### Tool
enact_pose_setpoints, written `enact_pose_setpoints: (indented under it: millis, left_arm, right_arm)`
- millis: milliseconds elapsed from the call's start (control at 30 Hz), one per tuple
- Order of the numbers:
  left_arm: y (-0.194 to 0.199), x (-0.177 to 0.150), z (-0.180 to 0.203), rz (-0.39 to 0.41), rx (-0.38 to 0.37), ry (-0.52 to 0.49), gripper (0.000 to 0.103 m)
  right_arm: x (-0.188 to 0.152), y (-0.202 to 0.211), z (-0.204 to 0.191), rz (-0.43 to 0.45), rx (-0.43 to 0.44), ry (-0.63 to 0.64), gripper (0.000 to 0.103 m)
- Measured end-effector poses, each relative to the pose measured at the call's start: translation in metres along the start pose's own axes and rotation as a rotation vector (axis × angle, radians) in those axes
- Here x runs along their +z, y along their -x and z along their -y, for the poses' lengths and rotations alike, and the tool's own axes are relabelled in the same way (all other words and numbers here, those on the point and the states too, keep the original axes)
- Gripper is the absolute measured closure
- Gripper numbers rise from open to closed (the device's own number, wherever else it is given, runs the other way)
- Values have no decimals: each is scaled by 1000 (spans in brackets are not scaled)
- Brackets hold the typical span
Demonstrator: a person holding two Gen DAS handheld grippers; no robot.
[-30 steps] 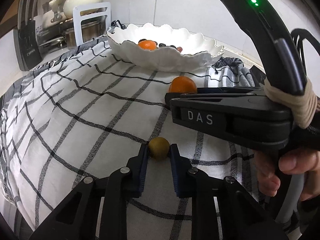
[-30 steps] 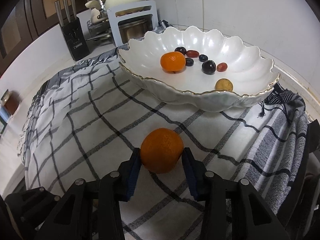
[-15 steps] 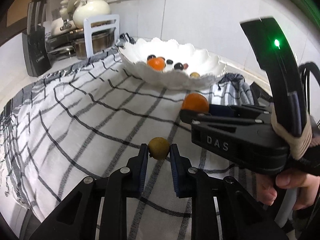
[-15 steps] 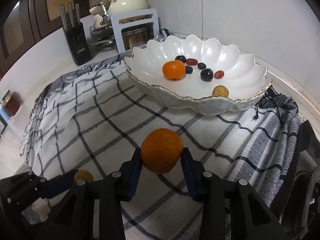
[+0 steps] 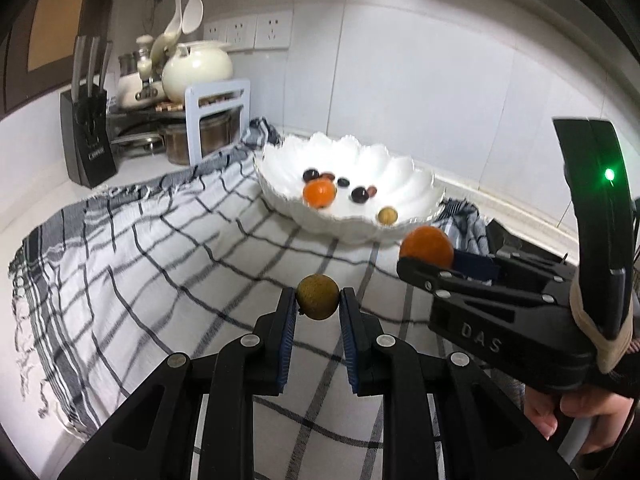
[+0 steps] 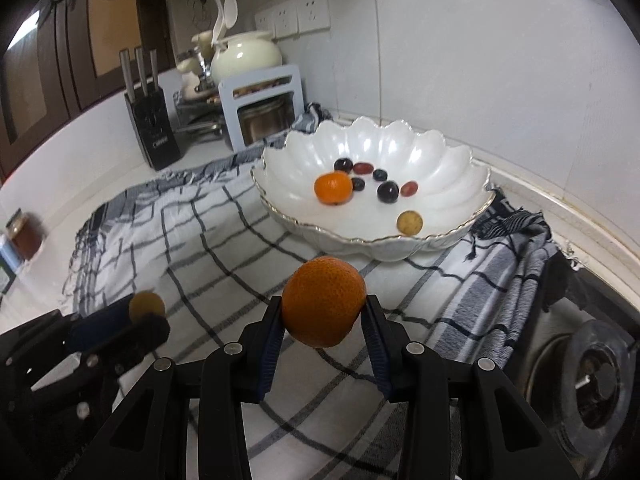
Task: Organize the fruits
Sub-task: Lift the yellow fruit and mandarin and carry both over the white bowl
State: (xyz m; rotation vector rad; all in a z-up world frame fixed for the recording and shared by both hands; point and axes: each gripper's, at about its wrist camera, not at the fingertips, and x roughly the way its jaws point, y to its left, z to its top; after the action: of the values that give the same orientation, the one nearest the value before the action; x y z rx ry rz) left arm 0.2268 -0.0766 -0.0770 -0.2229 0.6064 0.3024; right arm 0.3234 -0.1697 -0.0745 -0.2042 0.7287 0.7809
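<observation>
Left gripper clamped on a small brownish-green fruit, held clear above the checked cloth. Right gripper closed around an orange, likewise lifted off the cloth.

Bowl straight ahead of both, sitting on the far end of the cloth near the tiled wall. Right-hand load nearer to it (orange just short of the near rim in the left camera's view); left-hand load farther back and toward the left. No long axis to mind on either fruit, both roundish. Judging by this, right side likely first over the rim, left following.

Already in the bowl: another orange, several dark and red grapes, one small yellowish fruit by the near edge. Open floor toward the right and back of the bowl, so room for a drop without knocking those.

Nothing on the cloth between grippers and bowl. Main obstacle: the scalloped near rim, needing height to clear, and the two grippers side by side, close enough to bump if both go in together. Knife block, pot rack and cream teapot well off to the left rear; sink drain low on the right.
</observation>
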Motion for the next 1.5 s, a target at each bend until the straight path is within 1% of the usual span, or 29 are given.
enact_pose_setpoints:
  millis: [133,467,733,833,1167,1267,1500]
  left_arm:
    - [11,10,-1,41,-4,-10,80]
    - [31,32,-3,107,-40,-51,80]
    - [33,56,-7,125,-123,-104,80]
    - [30,67,-11,131,-159,-128,80]
    - [15,100,-24,146,-234,-198,80]
    - [7,110,-26,139,-262,-215,80]
    - [-19,136,-28,135,-292,-271,80]
  right_arm:
    - [3,15,-3,31,-5,-12,63]
    - [9,47,-14,109,-49,-39,63]
    - [20,64,-20,159,-118,-89,63]
    - [26,67,-22,171,-147,-106,63]
    - [45,67,-24,209,-247,-168,63]
    - [52,63,-26,219,-274,-183,63]
    - [70,45,-23,221,-322,-211,63]
